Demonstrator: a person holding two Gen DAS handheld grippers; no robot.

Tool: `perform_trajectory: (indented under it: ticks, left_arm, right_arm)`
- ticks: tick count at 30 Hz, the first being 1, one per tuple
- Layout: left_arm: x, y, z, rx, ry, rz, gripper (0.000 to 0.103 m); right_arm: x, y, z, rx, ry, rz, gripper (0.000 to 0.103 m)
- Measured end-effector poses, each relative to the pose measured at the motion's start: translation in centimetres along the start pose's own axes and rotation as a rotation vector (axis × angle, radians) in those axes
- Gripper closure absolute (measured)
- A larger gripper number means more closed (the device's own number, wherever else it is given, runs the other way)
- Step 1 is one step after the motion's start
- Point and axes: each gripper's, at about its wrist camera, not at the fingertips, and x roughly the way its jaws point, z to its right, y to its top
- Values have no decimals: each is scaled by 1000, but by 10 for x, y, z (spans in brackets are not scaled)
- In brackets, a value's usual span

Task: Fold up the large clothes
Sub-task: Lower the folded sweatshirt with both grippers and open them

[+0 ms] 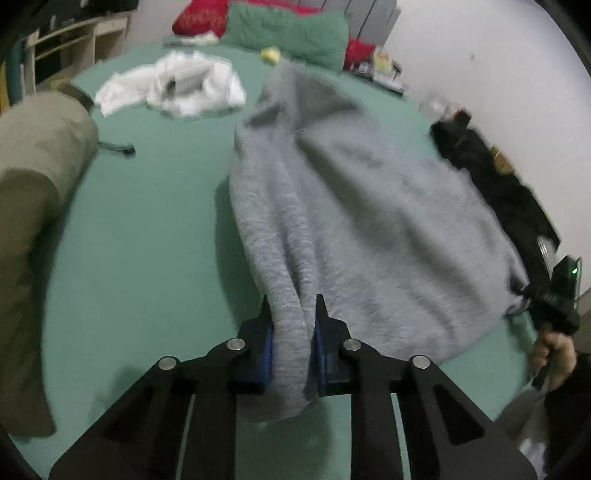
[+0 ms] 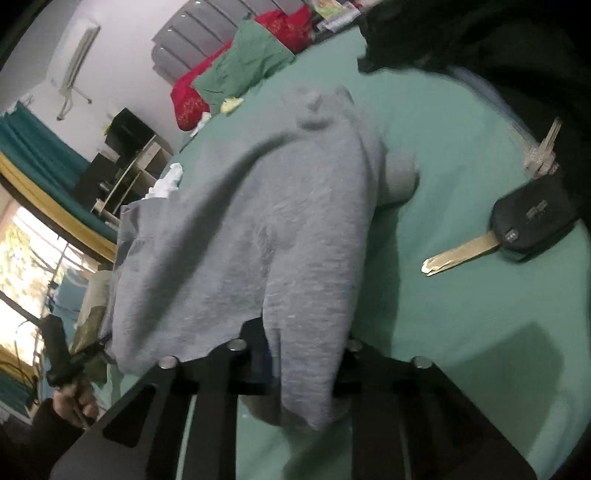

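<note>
While pinching gray garment [image 1: 351,206] edges in left gripper [image 1: 293,332] and, seemingly, right gripper [image 2: 306,354], held it lifted over bed [image 1: 147,221], mid-fold; next, needed both edges carried across together.

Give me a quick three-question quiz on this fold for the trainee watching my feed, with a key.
1. True or false: the left gripper is shut on the gray sweatshirt.
2. What lies on the green bed sheet beside the sweatshirt in the right wrist view? A) car key B) scissors C) phone
3. Fill in: the white clothes lie on the sheet, apart from the sweatshirt, toward the ____ pillow.

Key:
1. True; fabric is pinched between its blue pads. The right gripper clamps another edge of it.
2. A, the car key, blade out.
3. Green.
</note>
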Motion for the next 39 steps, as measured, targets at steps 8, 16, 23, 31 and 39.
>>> perform_trajectory:
  ticks: [8, 16, 23, 31, 39]
  left_arm:
    - [-69, -27, 7, -84, -44, -46, 90]
    - [-70, -61, 12, -48, 28, -171, 79]
    - [-79, 1, 15, 11, 55, 8, 41]
    - [8, 71, 36, 133, 79, -31, 41]
    - [79, 100, 25, 184, 44, -102, 79]
  right_arm:
    - [-80, -30, -18, -80, -19, 34, 89]
    - [-82, -56, -1, -39, -84, -82, 78]
    - [-107, -15, -10, -109, -184, 122, 33]
    - [-2, 86, 4, -160, -80, 28, 33]
    - [57, 106, 9, -232, -154, -51, 79]
